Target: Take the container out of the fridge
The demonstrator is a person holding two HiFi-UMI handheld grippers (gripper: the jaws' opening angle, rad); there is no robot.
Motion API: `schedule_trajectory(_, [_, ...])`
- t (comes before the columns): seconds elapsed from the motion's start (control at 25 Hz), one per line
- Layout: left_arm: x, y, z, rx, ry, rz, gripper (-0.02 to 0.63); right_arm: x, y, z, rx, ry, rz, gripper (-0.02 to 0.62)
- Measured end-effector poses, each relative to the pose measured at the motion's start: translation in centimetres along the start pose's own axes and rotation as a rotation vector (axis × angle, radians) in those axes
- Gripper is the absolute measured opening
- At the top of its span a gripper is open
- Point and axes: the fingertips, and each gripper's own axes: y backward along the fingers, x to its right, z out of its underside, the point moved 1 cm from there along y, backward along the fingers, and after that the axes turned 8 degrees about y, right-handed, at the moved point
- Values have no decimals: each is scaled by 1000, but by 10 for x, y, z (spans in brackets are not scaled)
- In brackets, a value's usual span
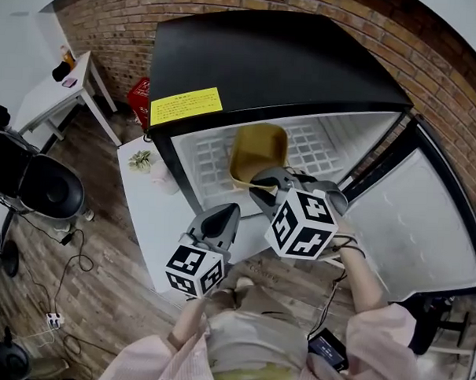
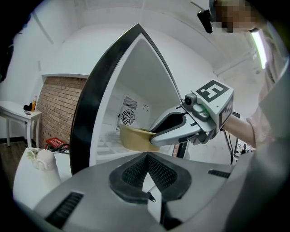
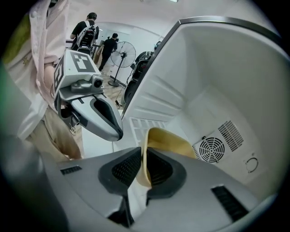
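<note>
A tan, open-topped container point(image 1: 259, 151) sits on the shelf inside the small black fridge point(image 1: 267, 60), whose door point(image 1: 417, 225) stands swung out to the right. My right gripper point(image 1: 268, 183) reaches into the fridge. In the right gripper view its pads point(image 3: 131, 167) press on the container's near rim point(image 3: 145, 158) from both sides. My left gripper point(image 1: 225, 216) hangs just outside the fridge's front, lower and to the left. Its jaws point(image 2: 146, 156) meet with nothing between them. The left gripper view shows the container point(image 2: 133, 138) beyond, with the right gripper's fingers on it.
A low white table point(image 1: 147, 201) with a small plant point(image 1: 141, 159) stands left of the fridge. Farther left are a white desk point(image 1: 53, 90), a black fan point(image 1: 49, 189) and cables on the wooden floor. A round vent point(image 3: 211, 148) sits in the fridge's back wall.
</note>
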Motion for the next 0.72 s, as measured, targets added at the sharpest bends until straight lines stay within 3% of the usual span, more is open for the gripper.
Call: schedule_trajectory(0.72, [3,19,-5,10,-19,31,-9,-5,12,-9,-2,-35,64,31])
